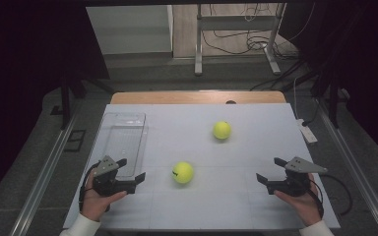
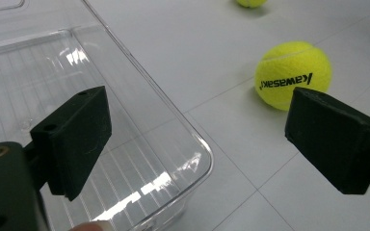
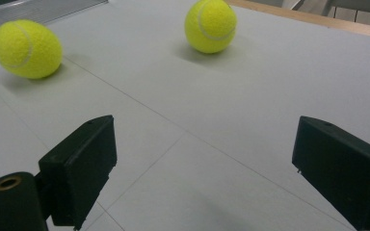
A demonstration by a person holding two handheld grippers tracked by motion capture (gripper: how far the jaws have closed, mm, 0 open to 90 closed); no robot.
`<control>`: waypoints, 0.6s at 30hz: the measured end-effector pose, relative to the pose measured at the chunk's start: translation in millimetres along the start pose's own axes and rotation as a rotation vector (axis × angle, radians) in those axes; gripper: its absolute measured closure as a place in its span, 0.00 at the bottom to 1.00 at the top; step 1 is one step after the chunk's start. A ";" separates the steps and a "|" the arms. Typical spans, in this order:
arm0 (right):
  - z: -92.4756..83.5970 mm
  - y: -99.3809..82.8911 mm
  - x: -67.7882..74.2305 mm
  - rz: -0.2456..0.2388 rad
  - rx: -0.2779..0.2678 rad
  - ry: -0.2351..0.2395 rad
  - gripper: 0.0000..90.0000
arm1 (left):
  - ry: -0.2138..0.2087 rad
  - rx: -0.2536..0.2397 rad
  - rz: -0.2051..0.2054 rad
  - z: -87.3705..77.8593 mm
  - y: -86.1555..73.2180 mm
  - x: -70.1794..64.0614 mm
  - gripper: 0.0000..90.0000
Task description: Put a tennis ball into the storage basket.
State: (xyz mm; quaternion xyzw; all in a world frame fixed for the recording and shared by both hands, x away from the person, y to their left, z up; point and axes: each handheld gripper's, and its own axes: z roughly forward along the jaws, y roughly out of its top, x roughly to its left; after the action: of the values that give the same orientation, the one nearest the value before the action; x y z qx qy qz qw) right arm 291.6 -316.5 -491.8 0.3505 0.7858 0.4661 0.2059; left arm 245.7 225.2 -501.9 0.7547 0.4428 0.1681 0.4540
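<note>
Left tool: jaws being held apart, empty.
Right tool: likewise.
Advice: near tennis ball is being best straddled centrally before closing.

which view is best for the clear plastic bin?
High view: the clear rectangular plastic bin shows whole, standing left on the white table, beyond the left gripper. The left gripper view gives just its near corner and ribbed floor, close up.
</note>
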 end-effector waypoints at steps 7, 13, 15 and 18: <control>0.8 -0.7 -0.6 0.000 0.004 0.004 0.10 | 0.002 0.003 0.003 0.0 -0.1 0.4 0.11; 1.6 -0.9 -0.8 0.001 0.006 0.005 0.10 | 0.002 0.003 0.000 0.2 -0.7 1.3 0.11; 1.6 -1.0 -1.2 0.001 0.005 0.003 0.10 | 0.002 0.005 0.000 0.3 -0.7 1.6 0.11; 1.4 -1.2 -1.4 0.001 0.007 0.000 0.09 | 0.002 0.005 0.000 0.1 -0.6 1.7 0.11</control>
State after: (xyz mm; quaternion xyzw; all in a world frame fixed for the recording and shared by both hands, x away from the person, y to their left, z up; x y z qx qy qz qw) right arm 293.1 -317.1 -493.5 0.3515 0.7872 0.4637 0.2044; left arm 246.4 226.6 -502.7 0.7556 0.4435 0.1680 0.4518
